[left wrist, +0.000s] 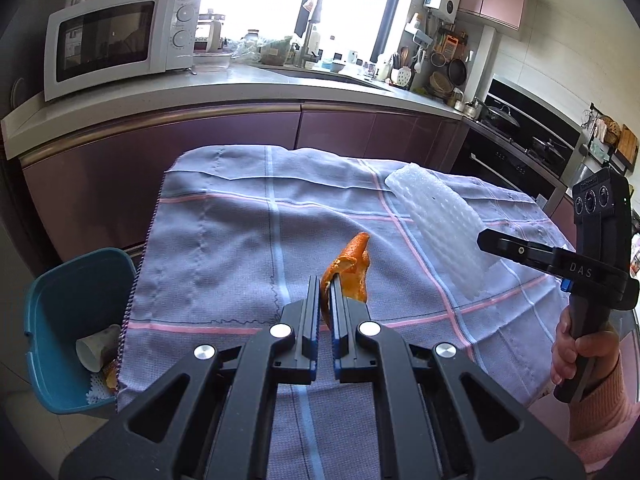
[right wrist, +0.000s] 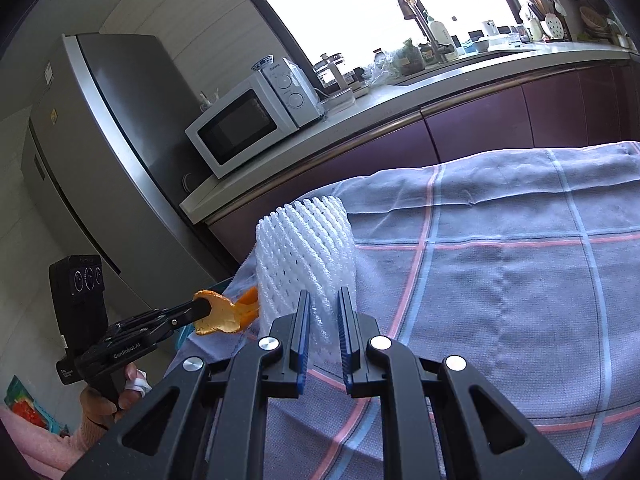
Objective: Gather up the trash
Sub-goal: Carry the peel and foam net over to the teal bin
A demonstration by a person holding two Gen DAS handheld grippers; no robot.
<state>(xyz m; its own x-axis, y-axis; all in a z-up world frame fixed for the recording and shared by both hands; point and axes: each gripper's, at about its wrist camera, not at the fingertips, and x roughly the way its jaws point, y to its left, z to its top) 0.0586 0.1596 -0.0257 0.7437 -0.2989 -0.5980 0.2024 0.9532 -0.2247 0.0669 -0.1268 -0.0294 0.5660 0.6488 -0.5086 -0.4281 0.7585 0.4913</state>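
In the left wrist view, my left gripper (left wrist: 326, 294) is shut on a curled orange peel (left wrist: 354, 266), held above the checked cloth on the table (left wrist: 240, 220). The right wrist view shows that gripper (right wrist: 204, 308) and the peel (right wrist: 224, 318) at the table's left edge. My right gripper (right wrist: 324, 300) is shut on a white foam fruit net (right wrist: 304, 256), which stands up between its fingers. From the left wrist view the net (left wrist: 436, 232) stretches away from the right gripper (left wrist: 485, 240) over the cloth's right side. A teal bin (left wrist: 52, 312) sits low beside the table's left edge.
The bin holds a paper cup (left wrist: 96, 346), a bit of white netting and some peel. Behind the table runs a counter with purple cabinets (left wrist: 160, 152), a white microwave (left wrist: 116, 40) and a sink. A stove (left wrist: 520, 132) is far right and a steel fridge (right wrist: 100, 152) far left.
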